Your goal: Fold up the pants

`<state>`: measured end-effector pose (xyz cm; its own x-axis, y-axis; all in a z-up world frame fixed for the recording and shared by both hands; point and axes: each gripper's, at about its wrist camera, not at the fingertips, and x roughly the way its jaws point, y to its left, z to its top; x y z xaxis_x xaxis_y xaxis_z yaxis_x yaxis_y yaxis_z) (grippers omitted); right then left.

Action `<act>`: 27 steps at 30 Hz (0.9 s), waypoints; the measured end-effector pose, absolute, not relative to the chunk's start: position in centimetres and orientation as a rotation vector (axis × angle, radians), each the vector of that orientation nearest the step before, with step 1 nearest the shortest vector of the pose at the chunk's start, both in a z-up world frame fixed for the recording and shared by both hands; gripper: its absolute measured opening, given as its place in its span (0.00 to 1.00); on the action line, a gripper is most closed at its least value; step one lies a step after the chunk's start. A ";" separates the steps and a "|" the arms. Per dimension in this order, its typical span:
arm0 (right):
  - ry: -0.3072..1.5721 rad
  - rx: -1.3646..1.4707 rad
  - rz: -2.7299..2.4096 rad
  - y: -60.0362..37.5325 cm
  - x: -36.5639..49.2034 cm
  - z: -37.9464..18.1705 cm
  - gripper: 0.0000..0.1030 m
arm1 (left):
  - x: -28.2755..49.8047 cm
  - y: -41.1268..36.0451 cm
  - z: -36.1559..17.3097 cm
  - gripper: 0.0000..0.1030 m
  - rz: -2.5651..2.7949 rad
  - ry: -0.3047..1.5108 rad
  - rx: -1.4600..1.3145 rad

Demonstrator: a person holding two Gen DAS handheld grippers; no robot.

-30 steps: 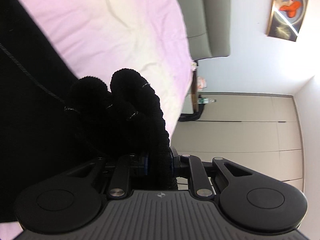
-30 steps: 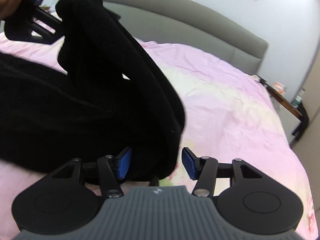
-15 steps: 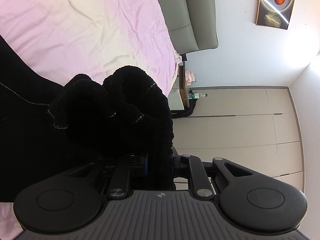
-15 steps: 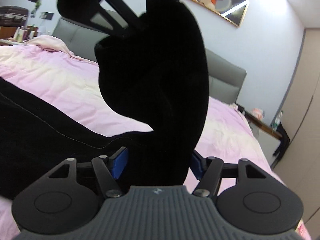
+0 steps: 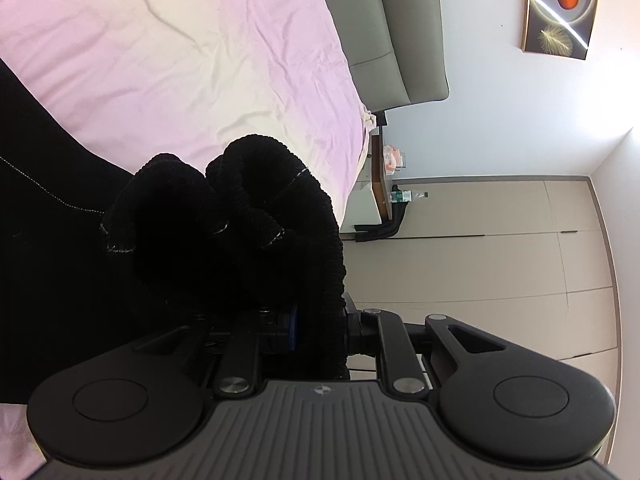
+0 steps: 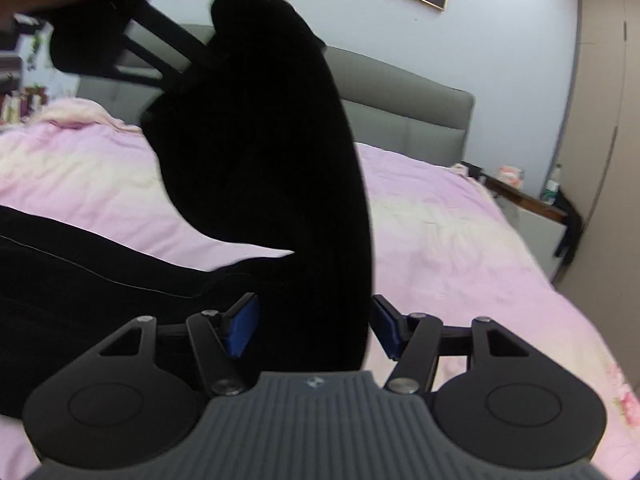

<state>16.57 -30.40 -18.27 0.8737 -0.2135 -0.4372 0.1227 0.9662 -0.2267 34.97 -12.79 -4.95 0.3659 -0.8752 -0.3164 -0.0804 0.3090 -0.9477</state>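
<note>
The black pants (image 6: 260, 168) hang between my two grippers above a pink bed (image 6: 440, 216). My left gripper (image 5: 316, 320) is shut on the bunched ribbed waistband (image 5: 256, 208); its fingers are mostly buried in the cloth. It shows at the top left of the right wrist view (image 6: 132, 20), holding the cloth up. My right gripper (image 6: 312, 324) has its blue pads (image 6: 242, 326) apart, with a fold of the pants hanging in the gap between them. The rest of the pants (image 6: 80, 276) lies on the bed at the left.
A grey padded headboard (image 6: 408, 120) runs behind the bed. A nightstand (image 6: 528, 196) with small items stands to the bed's right, next to beige wardrobe doors (image 5: 480, 248). A framed picture (image 5: 560, 4) hangs on the wall.
Both grippers have risen with the pants; the cloth now hangs higher off the bed. The right gripper's jaws have stayed apart around the fold.
</note>
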 end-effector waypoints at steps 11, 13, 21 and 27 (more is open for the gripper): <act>0.602 -0.094 0.095 -32.7 15.0 -18.1 0.29 | 31.6 -2.7 -11.3 0.20 -0.569 1.078 -1.118; 0.592 -0.130 0.167 -31.6 14.7 -18.1 0.37 | 31.4 -0.3 -12.8 0.20 -0.504 1.062 -1.056; 0.621 -0.097 0.439 -31.0 14.2 -16.7 0.44 | 31.6 2.2 -19.7 0.21 -0.509 1.137 -0.857; 0.603 0.171 0.548 -31.2 19.0 -13.7 0.44 | 31.3 2.0 -18.8 0.44 -0.494 1.109 -0.723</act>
<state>18.98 -31.17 -13.73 0.6867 0.5353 -0.4918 -0.4382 0.8446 0.3076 31.28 1.95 -18.83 0.3778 -0.6837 -0.6244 0.0064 0.6763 -0.7366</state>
